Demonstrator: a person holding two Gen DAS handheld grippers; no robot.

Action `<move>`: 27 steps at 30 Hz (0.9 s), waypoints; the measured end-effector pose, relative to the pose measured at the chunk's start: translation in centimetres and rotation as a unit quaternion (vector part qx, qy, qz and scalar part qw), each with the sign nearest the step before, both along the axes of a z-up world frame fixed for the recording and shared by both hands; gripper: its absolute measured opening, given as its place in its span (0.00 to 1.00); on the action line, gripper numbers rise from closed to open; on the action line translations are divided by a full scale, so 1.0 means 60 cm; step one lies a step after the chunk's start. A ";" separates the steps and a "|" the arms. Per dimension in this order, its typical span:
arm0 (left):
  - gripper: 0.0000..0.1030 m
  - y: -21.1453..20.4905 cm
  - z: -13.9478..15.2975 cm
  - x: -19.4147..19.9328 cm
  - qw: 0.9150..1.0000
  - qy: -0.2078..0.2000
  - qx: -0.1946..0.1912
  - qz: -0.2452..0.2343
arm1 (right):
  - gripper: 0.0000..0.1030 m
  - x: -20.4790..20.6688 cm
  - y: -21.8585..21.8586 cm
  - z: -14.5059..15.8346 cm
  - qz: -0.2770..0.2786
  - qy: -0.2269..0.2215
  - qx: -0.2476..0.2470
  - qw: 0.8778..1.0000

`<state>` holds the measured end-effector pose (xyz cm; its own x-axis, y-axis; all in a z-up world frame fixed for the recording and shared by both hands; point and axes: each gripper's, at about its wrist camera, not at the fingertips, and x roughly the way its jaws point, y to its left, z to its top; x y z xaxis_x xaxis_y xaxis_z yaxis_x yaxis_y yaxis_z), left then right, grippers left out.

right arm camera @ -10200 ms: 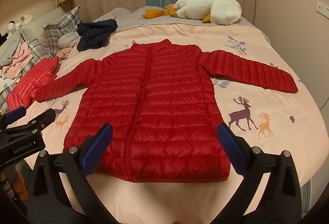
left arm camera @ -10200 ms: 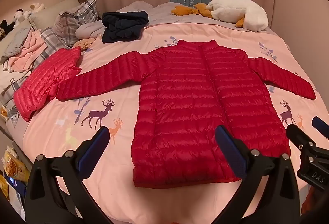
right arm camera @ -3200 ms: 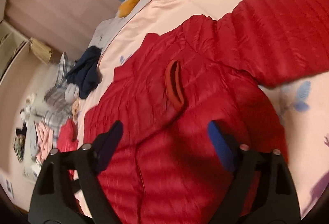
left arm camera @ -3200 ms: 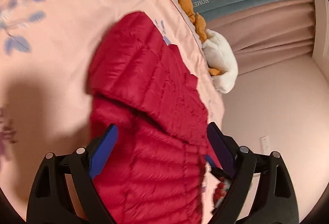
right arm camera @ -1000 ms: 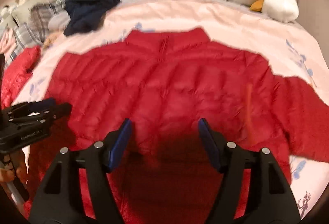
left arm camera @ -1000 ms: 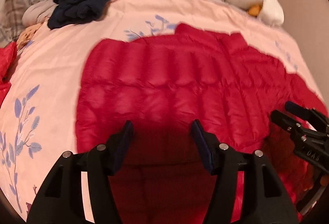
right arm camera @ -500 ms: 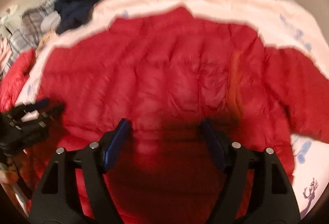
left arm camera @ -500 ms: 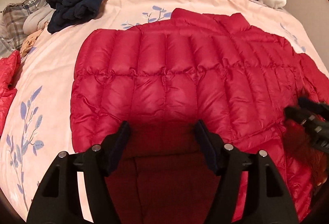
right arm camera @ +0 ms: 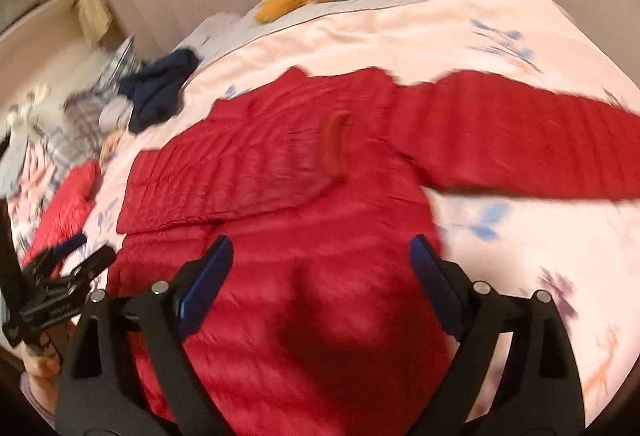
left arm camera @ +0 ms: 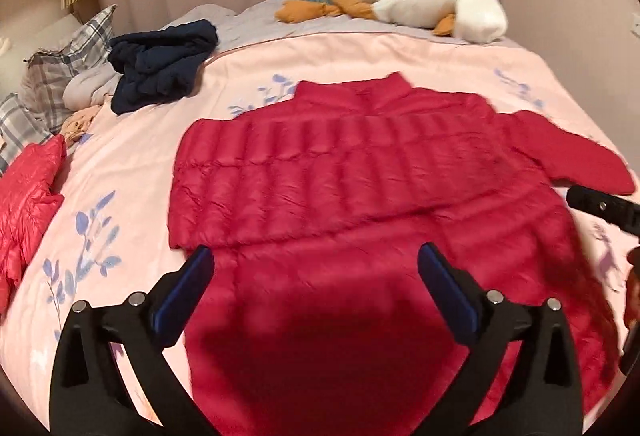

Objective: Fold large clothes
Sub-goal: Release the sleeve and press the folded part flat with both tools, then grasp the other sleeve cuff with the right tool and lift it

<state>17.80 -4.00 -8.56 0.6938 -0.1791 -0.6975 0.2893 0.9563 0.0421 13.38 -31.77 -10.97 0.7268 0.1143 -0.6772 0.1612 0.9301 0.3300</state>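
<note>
1. The left gripper (left arm camera: 316, 288) and the right gripper (right arm camera: 320, 276) hang over the near hem, jaws opening wide, nothing pinched between them.
2. The quilted red down jacket (left arm camera: 360, 196) lies flat on the pink deer-print bedspread (left arm camera: 120, 172), its left sleeve (left arm camera: 280, 176) already folded across the chest.
3. The right sleeve (right arm camera: 520, 148) lies stretched out, unfolded; through the blur, it probably needs folding next, then the body.

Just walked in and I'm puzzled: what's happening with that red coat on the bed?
A person with a hand-held claw in each hand is folding a red quilted puffer jacket on the pink deer-print bedspread. One sleeve is folded across the chest; the other lies stretched out. The left claw and right claw are opening, with nothing gripped.
</note>
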 end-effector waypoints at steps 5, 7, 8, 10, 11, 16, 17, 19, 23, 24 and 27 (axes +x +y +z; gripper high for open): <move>0.99 -0.007 0.014 -0.044 0.999 0.015 -0.039 0.000 | 0.95 -0.068 -0.084 -0.004 -0.049 -0.002 0.018 0.999; 0.99 -0.014 0.017 -0.058 0.999 0.015 -0.040 0.001 | 0.96 -0.088 -0.122 -0.008 -0.073 0.001 0.036 0.997; 0.99 -0.018 0.017 -0.064 0.999 0.014 -0.039 -0.001 | 0.97 -0.095 -0.139 -0.012 -0.082 0.002 0.048 0.995; 0.99 -0.026 0.016 -0.075 0.999 0.018 -0.036 -0.007 | 0.97 -0.116 -0.181 -0.019 -0.111 0.002 0.078 0.991; 0.99 -0.028 0.015 -0.080 0.999 0.022 -0.040 -0.012 | 0.97 -0.126 -0.203 -0.024 -0.128 0.000 0.096 0.987; 0.99 -0.012 -0.009 -0.097 0.995 0.060 -0.074 -0.016 | 0.97 -0.169 -0.306 -0.056 -0.215 -0.010 0.173 0.961; 0.99 -0.004 -0.015 -0.098 0.995 0.065 -0.076 -0.009 | 0.97 -0.178 -0.322 -0.063 -0.231 -0.015 0.184 0.955; 0.99 0.011 -0.023 -0.101 0.995 0.069 -0.074 0.007 | 0.97 -0.195 -0.359 -0.077 -0.266 -0.027 0.208 0.941; 0.99 0.043 -0.024 -0.103 0.994 0.072 -0.080 0.029 | 0.97 -0.205 -0.403 -0.098 -0.301 -0.043 0.238 0.923; 0.99 0.051 -0.025 -0.101 0.993 0.077 -0.086 0.033 | 0.97 -0.203 -0.414 -0.103 -0.306 -0.050 0.249 0.917; 0.99 0.063 -0.027 -0.094 0.991 0.087 -0.095 0.039 | 0.97 -0.196 -0.430 -0.106 -0.316 -0.068 0.263 0.909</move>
<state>12.17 -0.22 -10.19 0.5831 -0.2689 -0.7666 0.2004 0.9621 -0.1851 1.65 -57.58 -17.33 0.8322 -0.0733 -0.5496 0.5338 0.3739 0.7585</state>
